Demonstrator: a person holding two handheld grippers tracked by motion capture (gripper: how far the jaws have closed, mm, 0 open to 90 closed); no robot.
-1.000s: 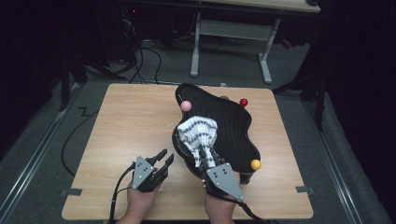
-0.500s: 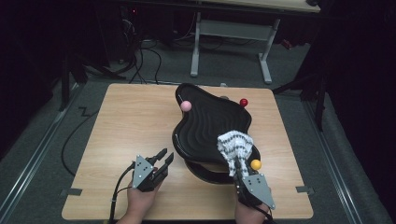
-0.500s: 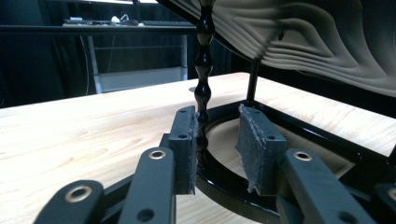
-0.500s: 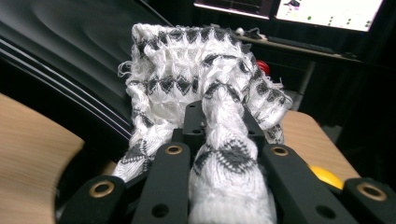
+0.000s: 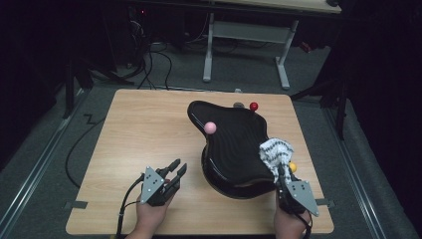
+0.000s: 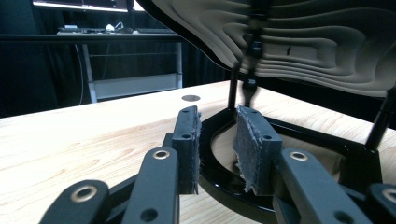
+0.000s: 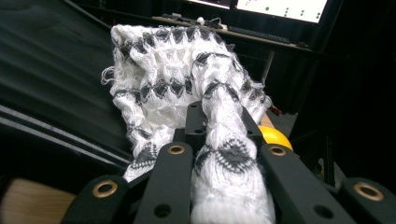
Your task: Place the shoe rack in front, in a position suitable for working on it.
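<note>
Right gripper (image 5: pixel 280 172) clamped on white-grey knit cloth (image 5: pixel 275 153), draped over near right edge of black wavy stand (image 5: pixel 234 144). Left gripper (image 5: pixel 177 167) closing, jaws slightly apart, apparently empty, beside stand base.

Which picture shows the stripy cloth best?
The right gripper view: the cloth is close up, its white knit and grey zigzag bands sharp, one end pinched in the right gripper. The high view shows it small, bunched on the black tray's edge.
</note>
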